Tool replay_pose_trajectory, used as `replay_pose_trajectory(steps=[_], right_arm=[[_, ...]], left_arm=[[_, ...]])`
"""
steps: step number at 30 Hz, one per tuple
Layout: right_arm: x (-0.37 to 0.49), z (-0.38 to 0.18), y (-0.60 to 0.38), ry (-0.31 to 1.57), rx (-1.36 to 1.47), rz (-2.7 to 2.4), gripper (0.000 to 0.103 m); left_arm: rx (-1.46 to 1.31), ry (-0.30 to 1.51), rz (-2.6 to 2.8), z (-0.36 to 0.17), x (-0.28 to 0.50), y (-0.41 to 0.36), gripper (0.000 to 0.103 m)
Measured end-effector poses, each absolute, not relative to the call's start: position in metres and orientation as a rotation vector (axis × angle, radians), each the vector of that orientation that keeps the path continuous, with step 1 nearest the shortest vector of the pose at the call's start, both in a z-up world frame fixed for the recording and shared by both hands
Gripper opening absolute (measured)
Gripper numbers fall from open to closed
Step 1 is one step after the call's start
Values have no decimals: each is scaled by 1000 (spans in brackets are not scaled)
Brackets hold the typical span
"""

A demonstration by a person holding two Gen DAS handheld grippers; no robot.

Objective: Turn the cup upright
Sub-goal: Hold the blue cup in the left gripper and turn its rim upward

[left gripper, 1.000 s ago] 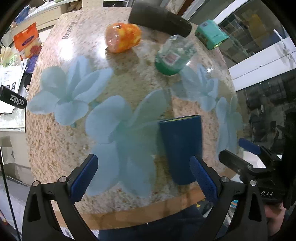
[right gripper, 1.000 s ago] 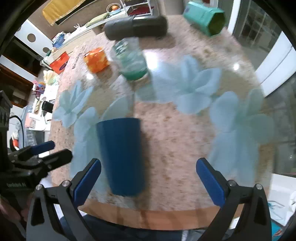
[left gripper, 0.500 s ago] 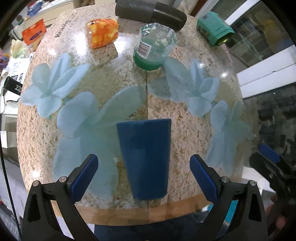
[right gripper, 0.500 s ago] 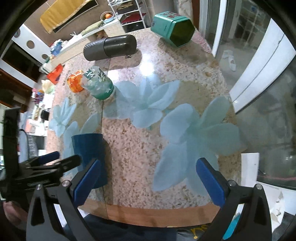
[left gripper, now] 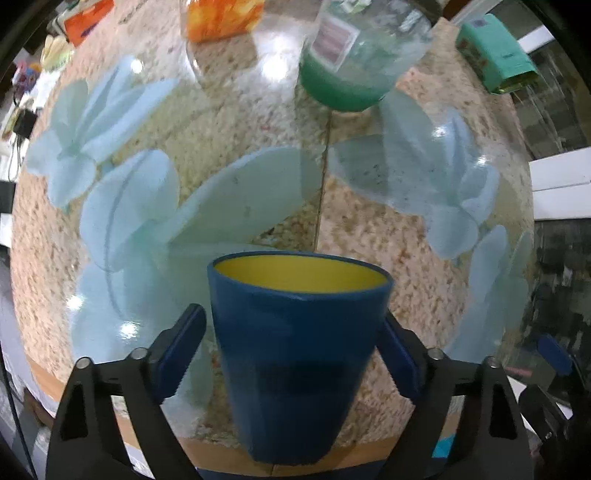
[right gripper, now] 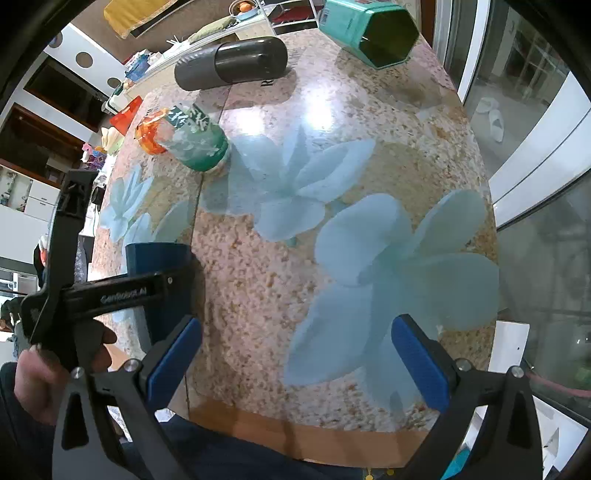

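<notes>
The blue cup [left gripper: 295, 354] with a yellow inside fills the lower middle of the left wrist view, its open mouth facing up and away. My left gripper [left gripper: 291, 354] has closed in around its lower body, with a blue pad [left gripper: 181, 347] on either side. In the right wrist view the cup [right gripper: 159, 258] shows at the left, partly hidden behind the left gripper's black arm [right gripper: 110, 291]. My right gripper [right gripper: 295, 362] is open and empty above the table's near edge, to the right of the cup.
The round speckled table [right gripper: 332, 110] has pale blue flower prints. On its far side are a green-bottomed clear jar [right gripper: 199, 147], an orange packet [right gripper: 147, 134], a dark grey cylinder [right gripper: 232, 66] and a teal hexagonal tin [right gripper: 369, 29]. Windows stand to the right.
My left gripper has moved in onto the cup and narrowed around it. The cup's yellow mouth now shows. The right gripper has drawn off to the right and stayed open.
</notes>
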State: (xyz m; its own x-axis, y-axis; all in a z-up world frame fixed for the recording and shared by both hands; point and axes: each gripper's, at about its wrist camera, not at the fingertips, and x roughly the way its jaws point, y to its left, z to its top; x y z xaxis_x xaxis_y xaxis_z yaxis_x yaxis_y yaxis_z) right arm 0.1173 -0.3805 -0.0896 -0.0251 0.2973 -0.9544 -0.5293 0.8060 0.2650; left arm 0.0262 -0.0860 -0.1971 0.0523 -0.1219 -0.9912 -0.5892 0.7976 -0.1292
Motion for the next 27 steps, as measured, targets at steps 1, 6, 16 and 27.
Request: replay_pose_trajectory(steps=[1,6,16,27], right_arm=[[119,-91,-382,1454,-197,666,103],[127,-96,-388,1461,-175,655,103],[123,-95,-382,1442,-151,682,103],[105,-63,-376,1273,-89,797,103]], left_arm=[[-600,1507,391,-200,27,-86,87],[-593,1517,396,-207,28,-86,75],[-555,1480,409,-204,25,-96,74],[-409,1052,436,-129,-11,-105,74]])
